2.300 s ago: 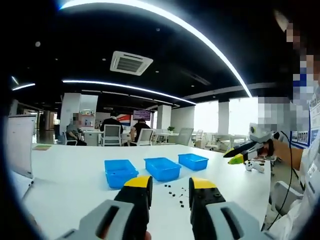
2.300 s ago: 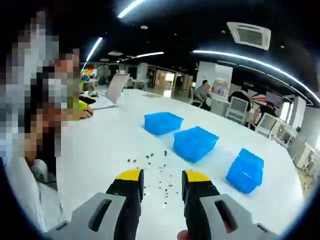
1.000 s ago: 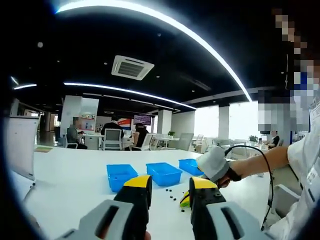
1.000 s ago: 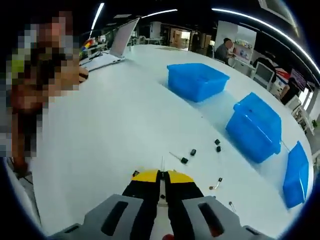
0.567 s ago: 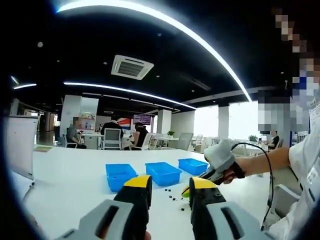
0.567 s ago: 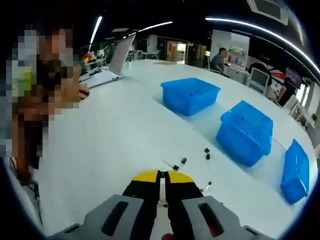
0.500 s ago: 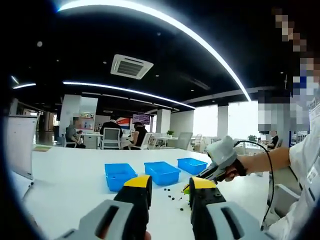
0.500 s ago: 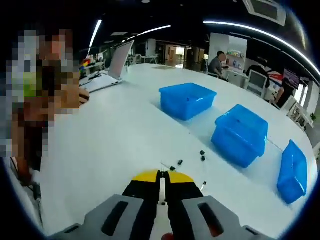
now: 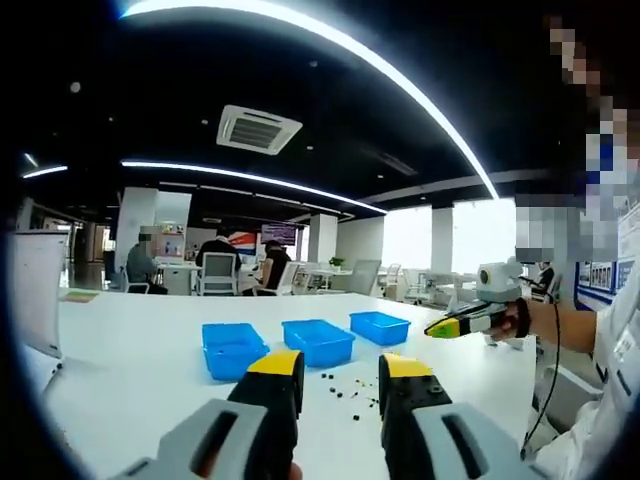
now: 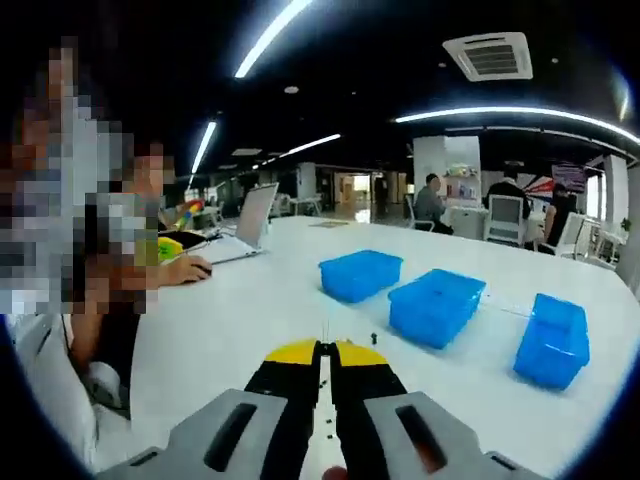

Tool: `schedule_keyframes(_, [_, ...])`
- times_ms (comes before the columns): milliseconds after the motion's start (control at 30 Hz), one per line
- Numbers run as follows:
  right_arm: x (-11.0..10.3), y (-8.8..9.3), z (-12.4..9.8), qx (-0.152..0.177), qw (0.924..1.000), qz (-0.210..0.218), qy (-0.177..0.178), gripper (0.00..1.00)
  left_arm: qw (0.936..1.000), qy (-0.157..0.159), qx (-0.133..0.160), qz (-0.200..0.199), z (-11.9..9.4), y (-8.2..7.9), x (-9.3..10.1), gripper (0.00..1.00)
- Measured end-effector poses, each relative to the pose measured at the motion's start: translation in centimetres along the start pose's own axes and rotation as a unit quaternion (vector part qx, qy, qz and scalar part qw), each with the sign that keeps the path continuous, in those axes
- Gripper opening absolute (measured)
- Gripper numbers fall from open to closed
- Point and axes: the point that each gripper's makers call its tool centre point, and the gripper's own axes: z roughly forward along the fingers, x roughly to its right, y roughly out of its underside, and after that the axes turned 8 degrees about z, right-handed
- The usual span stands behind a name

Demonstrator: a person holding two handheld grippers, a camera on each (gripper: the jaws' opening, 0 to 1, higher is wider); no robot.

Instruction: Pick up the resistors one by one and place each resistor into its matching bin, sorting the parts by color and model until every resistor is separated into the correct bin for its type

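Note:
My left gripper (image 9: 340,372) hovers open over the white table (image 9: 130,360), with nothing between its yellow-tipped jaws. Small dark resistors (image 9: 345,384) lie scattered just beyond it, in front of three blue bins (image 9: 230,345) (image 9: 318,340) (image 9: 380,326). At the right of the left gripper view, a hand holds my right gripper (image 9: 432,330) raised above the table. In the right gripper view that gripper (image 10: 323,352) is shut on a resistor, whose thin wire lead (image 10: 324,332) sticks up between the jaws. The bins (image 10: 360,273) (image 10: 437,303) (image 10: 550,340) stand ahead of it and to the right.
An open laptop (image 10: 245,225) sits on the table at the left, near a seated person's hand (image 10: 185,268). One loose resistor (image 10: 373,338) lies before the middle bin. Chairs and people fill the office behind. The table edge (image 9: 520,400) runs close at the right.
My right gripper shut on a resistor in the scatter, then lifted up and back from the table with it. The left gripper has stayed open and nearly still.

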Motion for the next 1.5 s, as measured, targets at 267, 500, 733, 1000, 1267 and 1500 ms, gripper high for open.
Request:
schedule_keyframes(267, [-1.1,0.5,-4.7,0.055,0.9979,-0.014,0.031,0.07,1.0,0.005,-0.006,0.0,0.3,0.4,0.1,0.32])
schedule_keyframes(500, [-0.4,0.7,-7.3,0.086,0.9936,-0.011,0.073,0.07,0.9999,0.012,-0.011,-0.004,0.4,0.9,0.4,0.32])
schedule_keyframes(733, [0.8,0.6,-7.3,0.094,0.9922,0.001,0.082,0.07,0.9998,0.014,-0.014,-0.003,1.0,1.6,0.5,0.32])
schedule_keyframes(1000, [1.6,-0.6,-5.4,0.093,0.9925,0.009,0.079,0.07,0.9998,0.012,-0.014,-0.003,1.2,2.0,0.3,0.32])
schedule_keyframes(1267, [1.6,-3.2,0.6,0.074,0.996,-0.006,0.049,0.07,0.9999,0.009,-0.008,-0.001,0.7,1.8,0.1,0.32])
schedule_keyframes(1500, [2.3,-4.8,8.3,0.056,0.9983,0.011,0.01,0.07,1.0,0.004,0.0,0.0,0.1,1.4,-0.2,0.32])
